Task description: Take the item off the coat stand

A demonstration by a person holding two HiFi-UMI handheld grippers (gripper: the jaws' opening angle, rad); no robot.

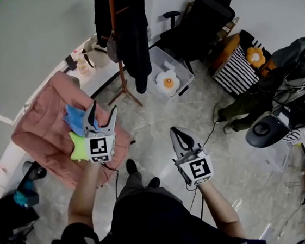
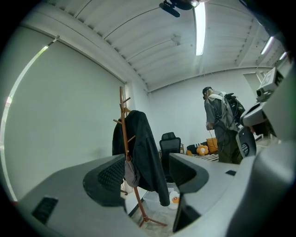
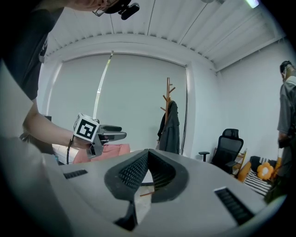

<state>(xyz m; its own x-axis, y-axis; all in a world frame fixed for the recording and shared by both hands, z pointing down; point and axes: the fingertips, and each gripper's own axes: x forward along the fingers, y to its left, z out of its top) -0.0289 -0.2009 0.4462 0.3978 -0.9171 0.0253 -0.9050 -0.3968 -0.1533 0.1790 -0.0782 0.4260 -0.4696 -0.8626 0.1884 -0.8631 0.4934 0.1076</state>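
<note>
Left tool's [image 2: 147, 158] view alone shows coat [image 2: 143, 136] between its spread jaws.

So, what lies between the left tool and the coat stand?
Only bare floor separates the left tool from the coat stand, seen in the head view.

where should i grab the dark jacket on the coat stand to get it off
Grip the dark jacket high, at the collar and shoulder draped over the pegs of the coat stand, coming from the side where it hangs clear of the pole. It hangs limp from there, so lifting upward should free it.
</note>
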